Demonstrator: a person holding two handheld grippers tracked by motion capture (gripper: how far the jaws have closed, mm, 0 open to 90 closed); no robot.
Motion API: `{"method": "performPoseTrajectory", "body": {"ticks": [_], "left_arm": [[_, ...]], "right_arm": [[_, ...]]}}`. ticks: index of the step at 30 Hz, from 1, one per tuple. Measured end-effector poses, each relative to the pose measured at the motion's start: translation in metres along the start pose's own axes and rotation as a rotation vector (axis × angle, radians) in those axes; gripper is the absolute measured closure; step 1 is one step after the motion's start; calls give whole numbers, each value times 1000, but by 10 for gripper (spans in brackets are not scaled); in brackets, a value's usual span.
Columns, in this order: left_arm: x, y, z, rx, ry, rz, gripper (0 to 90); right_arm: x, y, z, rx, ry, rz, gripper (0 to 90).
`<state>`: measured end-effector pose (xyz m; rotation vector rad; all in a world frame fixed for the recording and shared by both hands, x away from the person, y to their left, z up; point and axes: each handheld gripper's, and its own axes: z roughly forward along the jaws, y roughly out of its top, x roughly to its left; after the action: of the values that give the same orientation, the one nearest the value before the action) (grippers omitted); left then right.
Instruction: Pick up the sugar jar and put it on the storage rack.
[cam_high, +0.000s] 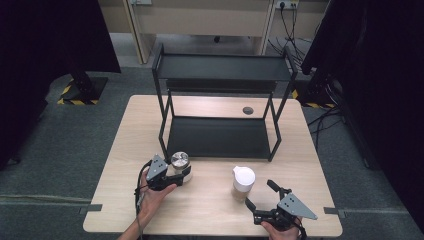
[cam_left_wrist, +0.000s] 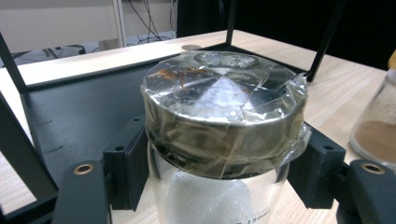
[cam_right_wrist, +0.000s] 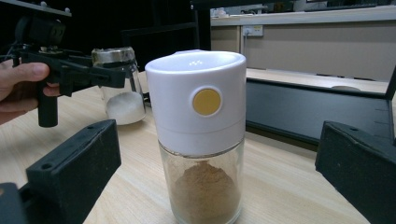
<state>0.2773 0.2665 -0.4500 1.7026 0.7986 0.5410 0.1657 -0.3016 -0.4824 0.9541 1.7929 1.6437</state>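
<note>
Your left gripper (cam_high: 176, 176) has its jaws clamped on the glass jar with the metal lid (cam_left_wrist: 224, 140): in the left gripper view the two black pads press against the glass just under the lid, one on each side. The lid is wrapped in clear film, and white grains lie in the bottom of the jar. The jar stands upright on the table (cam_high: 210, 210), just in front of the front left leg of the black shelf rack (cam_high: 220, 135), and your left hand (cam_high: 152, 197) holds the gripper from below it in the high view.

Your right gripper (cam_high: 264, 195) has its jaws wide apart, holding nothing. In the right gripper view the white-capped glass shaker (cam_right_wrist: 201, 135) stands upright between and beyond the two jaws, touching neither. It has a yellow round button on the cap and brown powder in the lower part. In the high view the shaker sits on the table just up and left of the open jaws, well apart from the metal-lidded jar, and in front of the rack's lower shelf. Your right hand (cam_high: 280, 230) is at the table's near edge.
</note>
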Motion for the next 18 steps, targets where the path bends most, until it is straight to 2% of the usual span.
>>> {"method": "performPoseTrajectory", "body": {"ticks": [9, 18], "left_arm": [[5, 16, -7, -9, -43, -10, 311], [9, 29, -13, -19, -51, -7, 311]], "right_arm": [[0, 0, 0, -1, 1, 0, 4], [0, 0, 0, 0, 4, 0, 3]]}}
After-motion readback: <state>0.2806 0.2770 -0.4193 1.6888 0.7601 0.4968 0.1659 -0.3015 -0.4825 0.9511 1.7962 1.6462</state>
